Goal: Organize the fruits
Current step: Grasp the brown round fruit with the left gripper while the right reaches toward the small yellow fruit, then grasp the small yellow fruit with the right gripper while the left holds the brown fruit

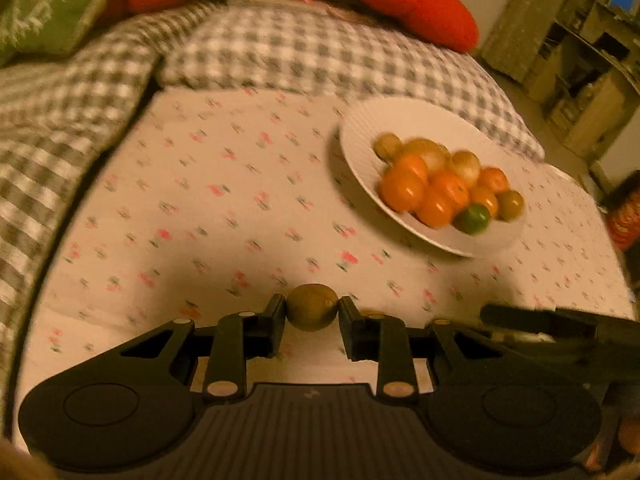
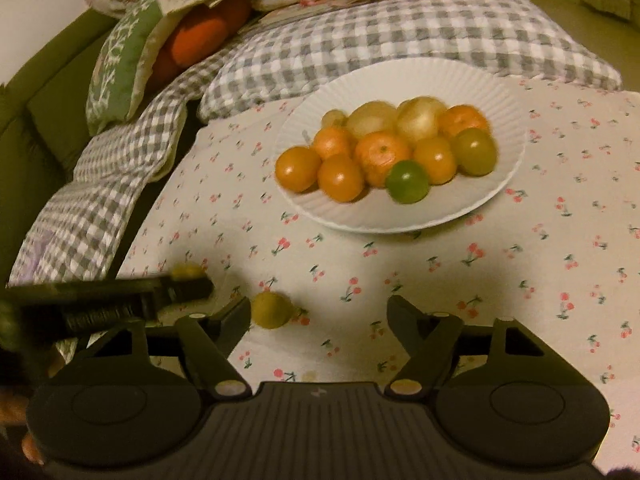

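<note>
Left gripper [image 1: 312, 314] clamps a small olive-yellow fruit [image 1: 312, 307] between its pads, pinched at the widest part so it won't roll out. From the right wrist view, that fruit shows only as a yellow sliver above the left gripper's black finger at 9 o'clock.

Right gripper [image 2: 318, 314] stands part open, nothing between the pads. A second yellow fruit [image 2: 272, 309] lies on the cherry-print cloth [image 2: 520, 280], touching or just beside the gripper's left finger [image 2: 236, 316], at 7 o'clock from the plate. Likely the next pick.

White plate [image 2: 508, 128] sits at 12 o'clock from the right gripper, already piled with orange, pale yellow and green fruit [image 2: 380, 152] bunched at centre. Judged: the held fruit goes there. Loose pile could shift if it lands hard.
</note>
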`<state>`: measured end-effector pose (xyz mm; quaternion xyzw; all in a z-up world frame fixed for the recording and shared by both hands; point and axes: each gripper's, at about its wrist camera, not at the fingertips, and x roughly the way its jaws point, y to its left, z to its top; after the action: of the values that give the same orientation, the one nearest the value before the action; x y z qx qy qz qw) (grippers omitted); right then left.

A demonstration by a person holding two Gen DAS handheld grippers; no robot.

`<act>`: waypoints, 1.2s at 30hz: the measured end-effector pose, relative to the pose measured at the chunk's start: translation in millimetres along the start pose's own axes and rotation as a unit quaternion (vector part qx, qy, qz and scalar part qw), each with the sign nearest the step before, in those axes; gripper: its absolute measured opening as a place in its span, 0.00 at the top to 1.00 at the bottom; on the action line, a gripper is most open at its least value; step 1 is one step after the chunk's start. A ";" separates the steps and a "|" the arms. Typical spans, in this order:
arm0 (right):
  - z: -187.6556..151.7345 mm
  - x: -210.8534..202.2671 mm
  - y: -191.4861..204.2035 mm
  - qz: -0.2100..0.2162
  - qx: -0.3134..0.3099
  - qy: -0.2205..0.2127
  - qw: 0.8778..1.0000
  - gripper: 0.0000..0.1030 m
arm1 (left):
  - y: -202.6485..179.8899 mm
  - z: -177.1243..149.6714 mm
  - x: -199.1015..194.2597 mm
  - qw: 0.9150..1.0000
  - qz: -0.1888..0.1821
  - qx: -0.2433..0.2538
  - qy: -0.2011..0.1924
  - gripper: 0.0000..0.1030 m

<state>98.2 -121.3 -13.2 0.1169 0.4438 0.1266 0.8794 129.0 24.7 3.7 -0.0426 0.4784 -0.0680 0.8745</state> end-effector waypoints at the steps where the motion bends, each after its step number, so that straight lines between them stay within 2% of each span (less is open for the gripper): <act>1: -1.3 2.6 3.4 0.001 -0.011 0.001 1.000 0.36 | -0.1 0.6 -1.6 1.000 0.005 0.001 -0.004 0.86; 5: -7.6 13.8 18.1 0.003 -0.058 0.001 0.998 0.42 | 0.2 1.2 -3.6 1.000 0.003 -0.003 -0.006 0.86; 15: -13.8 26.5 29.2 -0.004 -0.100 -0.009 0.995 0.51 | -0.9 1.1 -4.3 1.000 0.000 -0.002 -0.007 0.86; 28: -21.1 34.5 48.4 -0.023 -0.166 -0.030 0.985 0.77 | -3.9 0.7 -6.5 1.000 -0.006 0.003 -0.009 0.86; 36: -23.2 32.1 54.0 -0.024 -0.186 -0.034 0.982 0.77 | -4.4 0.9 -6.4 1.000 -0.006 0.005 -0.011 0.86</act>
<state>91.5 -57.8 -33.5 -0.0550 0.3849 0.1821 0.9031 126.0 21.3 10.1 -0.0418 0.4684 -0.0758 0.8793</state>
